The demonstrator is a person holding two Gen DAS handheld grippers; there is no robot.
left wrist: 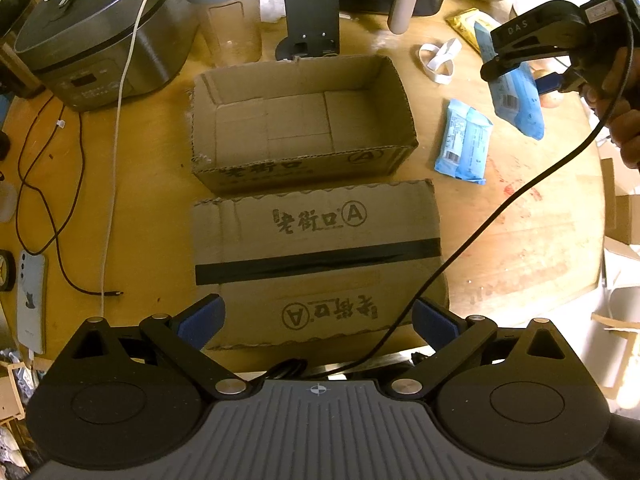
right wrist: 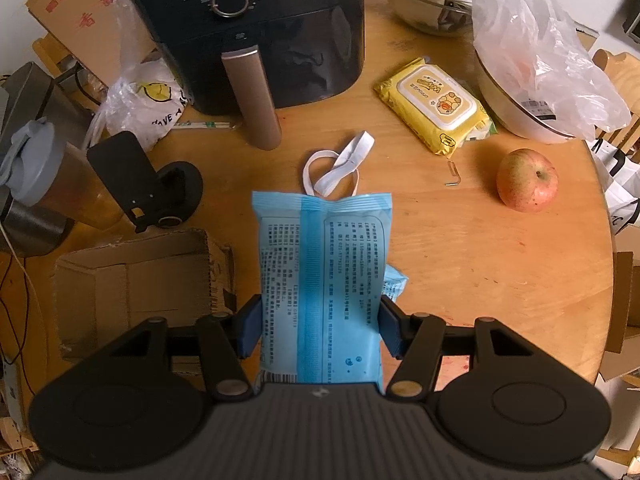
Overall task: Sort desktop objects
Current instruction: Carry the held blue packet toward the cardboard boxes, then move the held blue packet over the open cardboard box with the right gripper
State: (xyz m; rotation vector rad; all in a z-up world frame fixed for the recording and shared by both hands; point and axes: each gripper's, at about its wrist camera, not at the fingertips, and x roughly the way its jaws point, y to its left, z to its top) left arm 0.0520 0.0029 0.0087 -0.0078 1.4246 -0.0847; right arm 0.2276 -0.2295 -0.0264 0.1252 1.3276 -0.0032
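Flat cardboard (left wrist: pixel 316 256) reads "老街口 A"; right claw (left wrist: pixel 520 68) reads "DAS"

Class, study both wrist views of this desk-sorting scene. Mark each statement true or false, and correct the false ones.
1. The right gripper holds a blue packet. True.
2. The open cardboard box already contains a blue packet. False: it holds nothing that can be seen.
3. A second blue packet lies on the table beside the box. True.
4. The left gripper is clamped on the flattened cardboard. False: its jaws stand open above it, holding nothing.
5. The apple sits inside the box. False: it rests on the table.
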